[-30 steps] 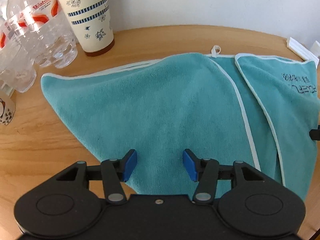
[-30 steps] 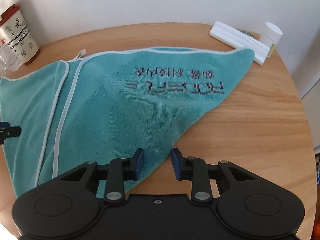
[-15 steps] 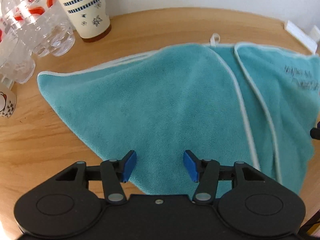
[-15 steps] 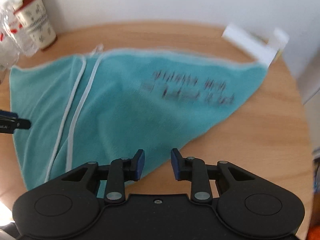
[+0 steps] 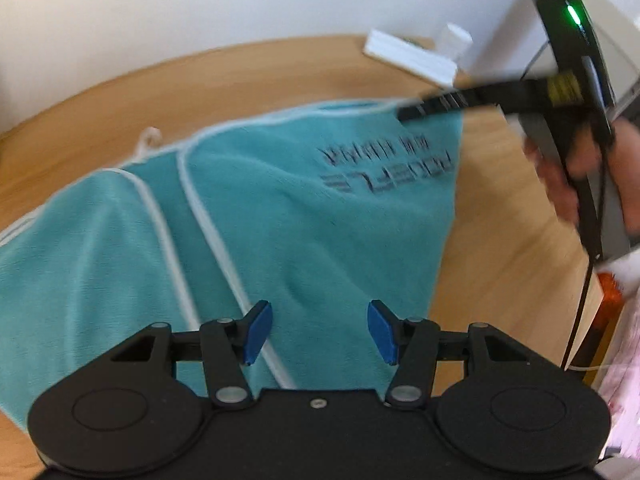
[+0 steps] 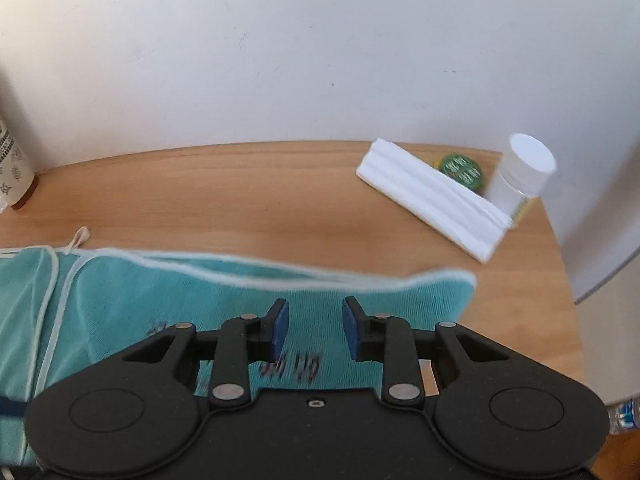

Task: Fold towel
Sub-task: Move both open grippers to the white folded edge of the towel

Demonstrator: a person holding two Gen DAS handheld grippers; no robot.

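Note:
A teal towel (image 5: 304, 220) with white piping and dark printed lettering lies partly folded on the round wooden table (image 5: 504, 240). My left gripper (image 5: 318, 330) hovers open over the towel's near edge, nothing between its blue pads. My right gripper (image 6: 312, 330) is open above the towel (image 6: 160, 300) near its far right corner, also holding nothing. In the left wrist view that right gripper (image 5: 404, 114) reaches in from the right, held by a person's hand (image 5: 576, 176). A small white hanging loop (image 6: 80, 236) sticks out of the towel's far edge.
A stack of white folded paper (image 6: 432, 196), a green-lidded tin (image 6: 460, 168) and a white-capped bottle (image 6: 520, 172) stand at the table's far right. A patterned paper cup (image 6: 12, 168) is at the far left. A white wall rises behind the table.
Both grippers swung toward the towel's right side. The right gripper moved forward and lower toward the far right corner and opened wider. The left view now shows the lettering instead of the bottles.

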